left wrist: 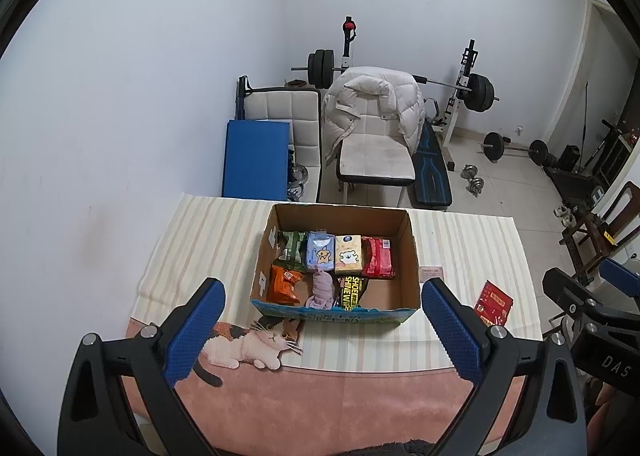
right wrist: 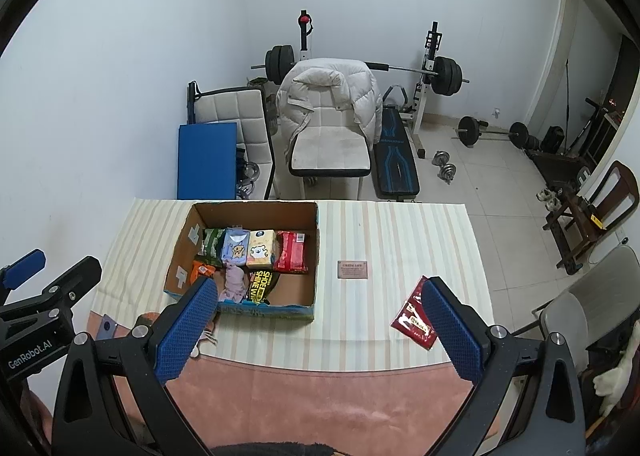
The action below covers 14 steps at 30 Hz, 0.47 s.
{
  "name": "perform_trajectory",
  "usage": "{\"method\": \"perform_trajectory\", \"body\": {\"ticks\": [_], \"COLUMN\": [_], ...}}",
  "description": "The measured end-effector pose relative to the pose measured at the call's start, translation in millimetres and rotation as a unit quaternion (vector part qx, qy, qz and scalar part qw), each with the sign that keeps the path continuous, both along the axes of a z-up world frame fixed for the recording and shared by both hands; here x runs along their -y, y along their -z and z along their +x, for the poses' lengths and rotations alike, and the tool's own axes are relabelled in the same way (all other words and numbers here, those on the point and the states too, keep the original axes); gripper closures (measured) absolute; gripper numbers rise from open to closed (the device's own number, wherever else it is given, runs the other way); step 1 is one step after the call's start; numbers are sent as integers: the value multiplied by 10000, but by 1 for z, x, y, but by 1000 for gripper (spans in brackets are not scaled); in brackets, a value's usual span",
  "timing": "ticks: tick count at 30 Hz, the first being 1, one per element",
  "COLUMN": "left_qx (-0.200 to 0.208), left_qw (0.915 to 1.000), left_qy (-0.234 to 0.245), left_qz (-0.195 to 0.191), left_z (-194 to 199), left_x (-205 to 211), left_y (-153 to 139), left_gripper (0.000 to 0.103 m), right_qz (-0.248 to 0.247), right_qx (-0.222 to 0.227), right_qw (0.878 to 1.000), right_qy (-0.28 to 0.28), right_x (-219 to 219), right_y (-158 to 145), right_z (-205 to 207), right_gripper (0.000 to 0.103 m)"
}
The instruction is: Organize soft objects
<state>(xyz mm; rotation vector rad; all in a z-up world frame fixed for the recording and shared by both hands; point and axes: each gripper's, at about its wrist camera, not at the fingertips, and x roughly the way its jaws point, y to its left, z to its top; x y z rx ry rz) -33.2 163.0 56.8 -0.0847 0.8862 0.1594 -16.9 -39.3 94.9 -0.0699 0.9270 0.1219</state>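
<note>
An open cardboard box (left wrist: 414,256) (right wrist: 316,256) stands on the striped tablecloth. It holds several soft packs, a pink plush (left wrist: 322,288) (right wrist: 233,280) and a black and yellow pack (left wrist: 352,292) (right wrist: 262,285). A red packet (left wrist: 493,303) (right wrist: 414,318) lies on the cloth to the right of the box. My left gripper (left wrist: 322,330) is open and empty, held above the near side of the table in front of the box. My right gripper (right wrist: 318,330) is open and empty, with its right finger above the red packet.
A small brown card (right wrist: 353,269) lies between the box and the red packet. A cat picture (left wrist: 256,344) is on the pink cloth near the front. Behind the table stand white chairs (left wrist: 376,152), a blue mat (left wrist: 256,156) and a weight bench (left wrist: 432,172).
</note>
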Motion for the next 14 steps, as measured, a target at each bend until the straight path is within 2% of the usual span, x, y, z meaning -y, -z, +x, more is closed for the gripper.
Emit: {"method": "perform_trajectory", "body": {"ticks": [14], "left_qx": [22], "left_qw": [10000], "left_qy": [-38], "left_qz": [-20], "left_z": [-2], "left_x": [-3], "left_y": [1], "left_gripper": [2], "right_qz": [8], "right_qx": [9], "right_qw": [10000], "right_qy": [23], "right_x": [1], "right_y": [0], "right_z": [-2], "right_gripper": [0]}}
